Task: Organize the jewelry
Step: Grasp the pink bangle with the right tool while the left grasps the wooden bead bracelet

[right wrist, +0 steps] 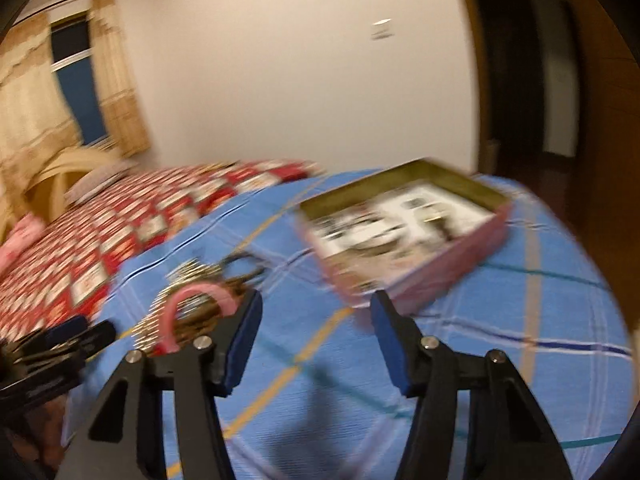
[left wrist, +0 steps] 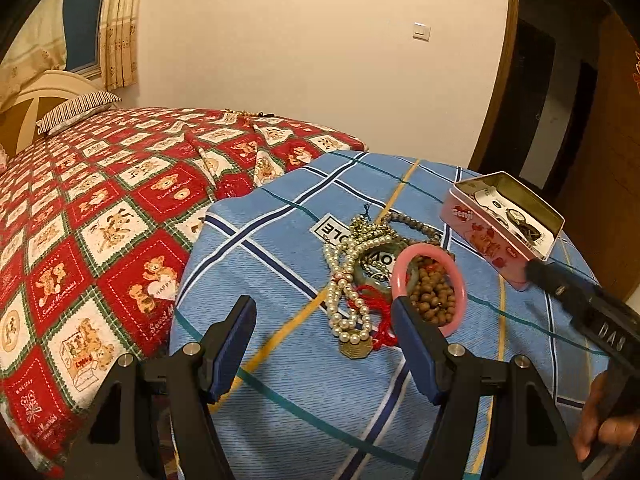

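Blue checked cloth [left wrist: 280, 240] with a jewelry heap and a pink tin.
The left view shows sharply a pearl necklace [left wrist: 344, 300], a pink bangle [left wrist: 430, 292] around brown beads [left wrist: 434, 296], and the open tin [left wrist: 500, 224] with watches inside; the right view is blurred. The left gripper [left wrist: 324, 344] stands wide and the right gripper [right wrist: 316, 340] half-wide, both empty.

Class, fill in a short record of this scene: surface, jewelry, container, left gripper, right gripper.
surface: blue plaid cloth
jewelry: pile with pink bangle, pearl necklace, brown beads
container: open pink tin, right of the pile, items inside
left gripper: open, empty, near the pile
right gripper: open, empty, fingers near the tin's corner
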`<state>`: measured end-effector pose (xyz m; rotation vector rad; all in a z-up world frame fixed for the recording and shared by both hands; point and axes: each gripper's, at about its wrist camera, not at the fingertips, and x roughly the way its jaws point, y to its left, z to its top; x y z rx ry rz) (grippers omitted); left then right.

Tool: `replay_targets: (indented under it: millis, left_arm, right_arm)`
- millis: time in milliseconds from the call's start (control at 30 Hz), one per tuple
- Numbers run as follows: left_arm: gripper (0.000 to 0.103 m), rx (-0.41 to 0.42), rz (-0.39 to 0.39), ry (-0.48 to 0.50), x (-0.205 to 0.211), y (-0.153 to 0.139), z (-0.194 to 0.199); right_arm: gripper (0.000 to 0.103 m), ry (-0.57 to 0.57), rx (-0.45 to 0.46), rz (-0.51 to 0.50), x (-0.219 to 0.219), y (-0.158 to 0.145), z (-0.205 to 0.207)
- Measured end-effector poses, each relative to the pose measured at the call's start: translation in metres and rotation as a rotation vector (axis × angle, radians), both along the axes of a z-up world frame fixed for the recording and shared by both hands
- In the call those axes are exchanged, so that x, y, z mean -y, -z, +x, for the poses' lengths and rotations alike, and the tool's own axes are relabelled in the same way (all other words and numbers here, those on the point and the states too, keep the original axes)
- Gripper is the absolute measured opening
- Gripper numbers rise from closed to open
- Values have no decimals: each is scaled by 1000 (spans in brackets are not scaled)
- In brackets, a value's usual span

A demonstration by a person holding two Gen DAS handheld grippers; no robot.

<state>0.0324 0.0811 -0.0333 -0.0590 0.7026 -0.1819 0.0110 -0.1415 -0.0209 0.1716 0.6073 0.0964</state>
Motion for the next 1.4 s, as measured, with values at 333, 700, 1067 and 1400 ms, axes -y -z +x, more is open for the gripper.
replay_targets:
  millis: [333, 700, 1067, 1400]
  left_arm:
    - [70, 12, -2, -81, -26, -2, 5]
    - [70, 7, -5, -101, -38, 2, 7]
    - [70, -20, -9, -71, -30, 7, 9]
    - [70, -10, -81, 157, 19, -6, 6]
  right_arm:
    - [84, -177, -130, 56, -55, 18, 36]
    - [86, -194, -255, -13, -84, 39, 69]
    - [83, -168, -166, 109, -42, 26, 49]
    - [83, 42, 30, 100, 9, -1, 23]
